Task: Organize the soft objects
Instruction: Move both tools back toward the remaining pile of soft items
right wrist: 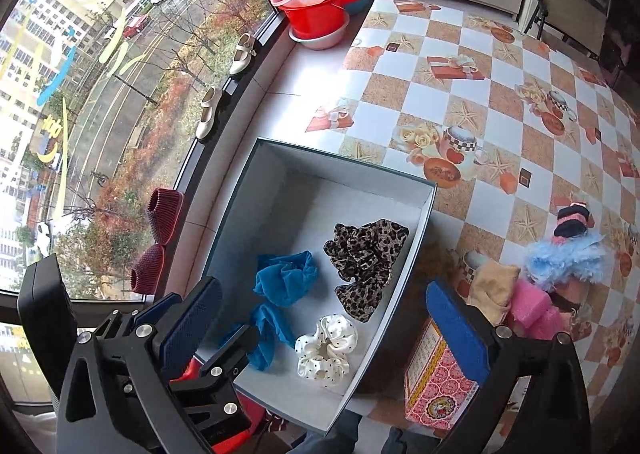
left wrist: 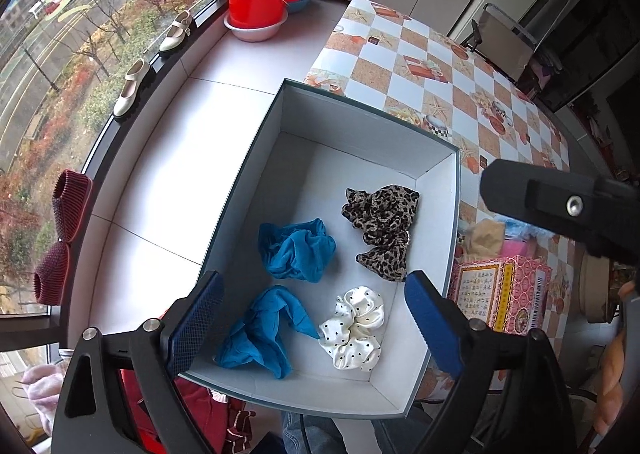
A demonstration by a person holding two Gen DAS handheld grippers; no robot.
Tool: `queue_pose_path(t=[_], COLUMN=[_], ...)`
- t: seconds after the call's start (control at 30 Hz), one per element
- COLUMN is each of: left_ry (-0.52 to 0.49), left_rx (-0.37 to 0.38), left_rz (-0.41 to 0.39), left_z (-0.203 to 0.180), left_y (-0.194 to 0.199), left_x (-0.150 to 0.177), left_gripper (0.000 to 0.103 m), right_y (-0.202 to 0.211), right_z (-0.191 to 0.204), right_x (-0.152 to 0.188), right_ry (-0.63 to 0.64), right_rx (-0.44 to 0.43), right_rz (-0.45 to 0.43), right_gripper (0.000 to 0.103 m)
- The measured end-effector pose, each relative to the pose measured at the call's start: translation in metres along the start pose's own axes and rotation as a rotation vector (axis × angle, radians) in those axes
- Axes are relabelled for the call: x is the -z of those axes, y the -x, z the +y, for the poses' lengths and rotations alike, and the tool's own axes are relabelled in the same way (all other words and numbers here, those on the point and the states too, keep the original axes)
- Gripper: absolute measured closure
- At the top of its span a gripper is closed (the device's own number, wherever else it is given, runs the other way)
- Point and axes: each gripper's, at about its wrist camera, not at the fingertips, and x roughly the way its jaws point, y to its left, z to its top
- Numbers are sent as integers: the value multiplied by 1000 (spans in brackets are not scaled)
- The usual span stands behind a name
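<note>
The box (left wrist: 280,122) sits under both sets of jaws on the counter (right wrist: 500,102); left gripper (left wrist: 314,328) and right gripper (right wrist: 324,328) gape apart, empty. The blue cloth (left wrist: 260,334) and white scrunchie (left wrist: 356,328) lie between the left jaws; closing could snag either

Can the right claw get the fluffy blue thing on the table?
Probably yes. The right claw is open and empty, and the fluffy blue thing lies out in the open on the table, right of the box. Only a tan cloth and pink foam lie near it, nothing on top.
</note>
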Motion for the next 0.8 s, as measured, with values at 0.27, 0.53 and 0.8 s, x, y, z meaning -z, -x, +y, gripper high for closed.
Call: queue_pose_path(t=[0.27, 0.53, 0.8], left_ry=[-10, -39, -167], left_rx=[-17, 24, 32], left_rz=[5, 36, 68], left_z=[-9, -31, -89], left_y=[5, 11, 7], left_x=[0, -9, -16], left_gripper=[10, 10, 10], right_y=[17, 53, 74], right_z=[-19, -69, -182], right_x=[5, 12, 42], right_ry=[-46, -154, -385], right_rx=[-29, -61, 10], right_rz=[-25, -75, -89], right_gripper=[0, 0, 0])
